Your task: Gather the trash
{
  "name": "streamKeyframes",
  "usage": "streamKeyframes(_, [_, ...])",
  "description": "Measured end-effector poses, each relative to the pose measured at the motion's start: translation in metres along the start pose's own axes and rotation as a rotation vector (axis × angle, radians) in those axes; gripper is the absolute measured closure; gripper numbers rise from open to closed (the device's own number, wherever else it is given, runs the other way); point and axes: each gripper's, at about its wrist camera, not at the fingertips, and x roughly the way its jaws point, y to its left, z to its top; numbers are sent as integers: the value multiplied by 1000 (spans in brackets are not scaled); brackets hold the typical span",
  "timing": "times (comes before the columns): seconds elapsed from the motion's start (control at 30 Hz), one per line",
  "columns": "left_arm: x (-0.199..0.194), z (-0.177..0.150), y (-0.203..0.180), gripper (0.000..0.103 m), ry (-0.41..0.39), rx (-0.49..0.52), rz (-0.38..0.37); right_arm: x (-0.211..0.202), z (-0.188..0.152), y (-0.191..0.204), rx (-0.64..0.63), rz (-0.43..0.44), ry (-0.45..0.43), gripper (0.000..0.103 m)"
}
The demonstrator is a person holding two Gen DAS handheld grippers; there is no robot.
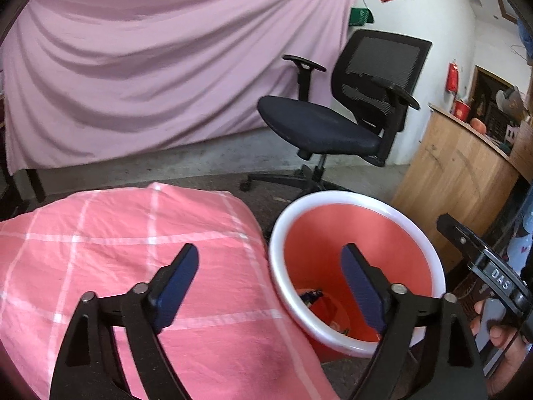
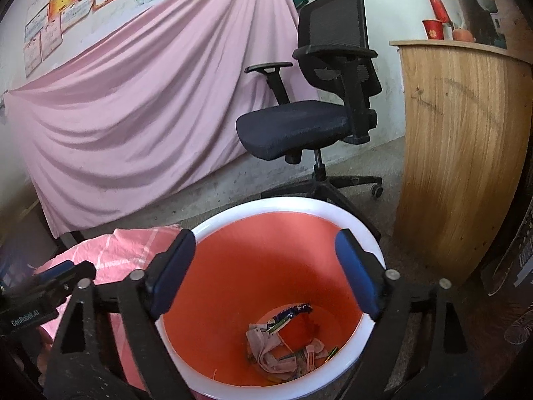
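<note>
An orange bin with a white rim [image 2: 266, 205] stands on the floor beside a surface covered with a pink checked cloth [image 1: 133, 250]. At the bin's bottom lie crumpled paper and wrappers [image 2: 286, 343]. My right gripper [image 2: 266, 273] hangs over the bin's mouth, open, with nothing between its blue pads. My left gripper [image 1: 269, 286] is open too, over the cloth's right edge and the bin's rim [image 1: 353, 198], and holds nothing. In the left wrist view the right gripper's body [image 1: 489, 273] and a hand [image 1: 503, 336] show at the right edge.
A black office chair [image 2: 299, 126] stands just behind the bin. A curved wooden counter [image 2: 459, 153] rises at the right, close to the bin. A pink sheet [image 1: 160, 66] hangs across the back wall, with concrete floor below it.
</note>
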Motion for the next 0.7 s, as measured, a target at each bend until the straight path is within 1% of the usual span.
streamKeyframes(0.07, [-7, 0, 3, 6, -29, -14, 17, -3, 1, 3, -12, -5, -15, 0])
streamKeyframes(0.2, [-19, 2, 9, 5, -89, -20, 58, -8, 2, 9, -37, 2, -39, 0])
streamKeyframes(0.47, [-46, 0, 14, 2, -197, 5, 90, -20, 3, 23, -68, 29, -86, 0])
streamKeyframes(0.53, [-51, -3, 18, 2, -212, 4, 99, -23, 3, 27, -69, 37, -89, 0])
streamKeyframes(0.7, [-61, -7, 29, 2, -221, -5, 125, -31, 2, 36, -82, 51, -113, 0])
